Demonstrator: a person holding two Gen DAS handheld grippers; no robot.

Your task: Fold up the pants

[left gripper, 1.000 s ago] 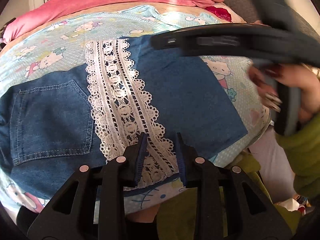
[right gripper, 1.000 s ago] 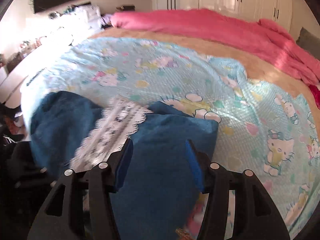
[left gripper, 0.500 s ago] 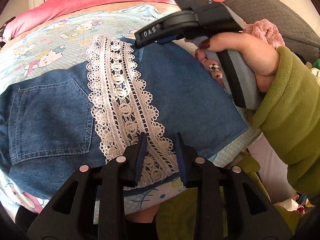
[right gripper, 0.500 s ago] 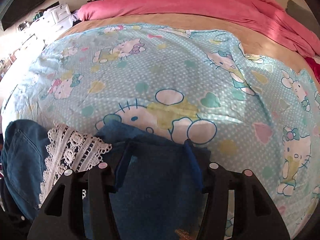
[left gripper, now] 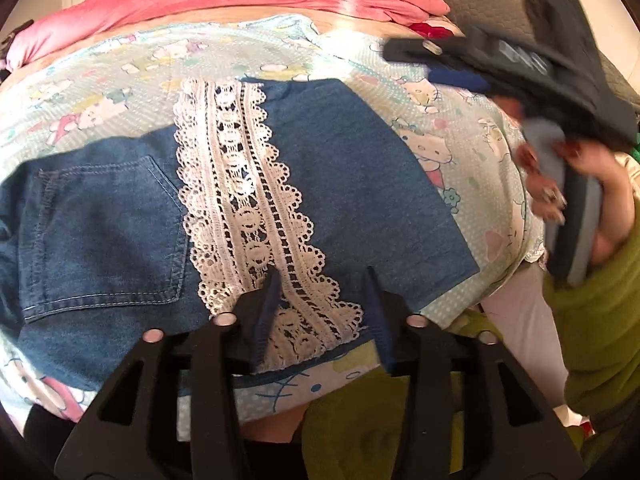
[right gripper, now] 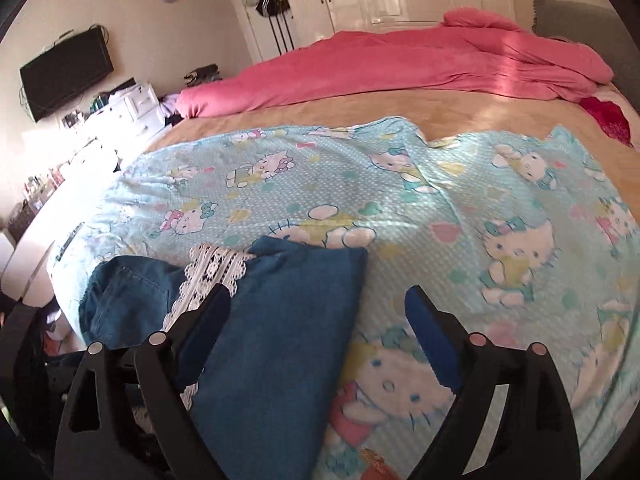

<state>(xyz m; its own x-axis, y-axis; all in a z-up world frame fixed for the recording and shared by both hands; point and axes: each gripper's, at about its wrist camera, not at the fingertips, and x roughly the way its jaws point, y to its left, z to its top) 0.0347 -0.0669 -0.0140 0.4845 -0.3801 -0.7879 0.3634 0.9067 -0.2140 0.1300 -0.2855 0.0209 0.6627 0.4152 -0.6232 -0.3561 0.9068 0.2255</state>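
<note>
Folded blue denim pants [left gripper: 352, 184] with a white lace strip [left gripper: 240, 200] and a back pocket [left gripper: 104, 236] lie on a Hello Kitty sheet [left gripper: 120, 80]. My left gripper [left gripper: 322, 276] is open, its tips over the near end of the lace at the pants' front edge. My right gripper [left gripper: 440, 64] shows blurred at the upper right of the left wrist view, lifted off the pants. In the right wrist view the right gripper [right gripper: 318, 296] is wide open and empty above the pants [right gripper: 288, 320], near their right edge.
The sheet [right gripper: 400, 184] covers a tan bed [right gripper: 360, 112] with a pink duvet [right gripper: 400, 64] along the far side. A red cloth [right gripper: 604, 120] lies at far right. White drawers [right gripper: 132, 108] and a wall TV [right gripper: 66, 72] stand left. The bed edge is close under my left gripper.
My right gripper has lifted off the pants, drawn back to the right and opened wider. My left gripper has opened a little and stayed in place. The pants lie still.
</note>
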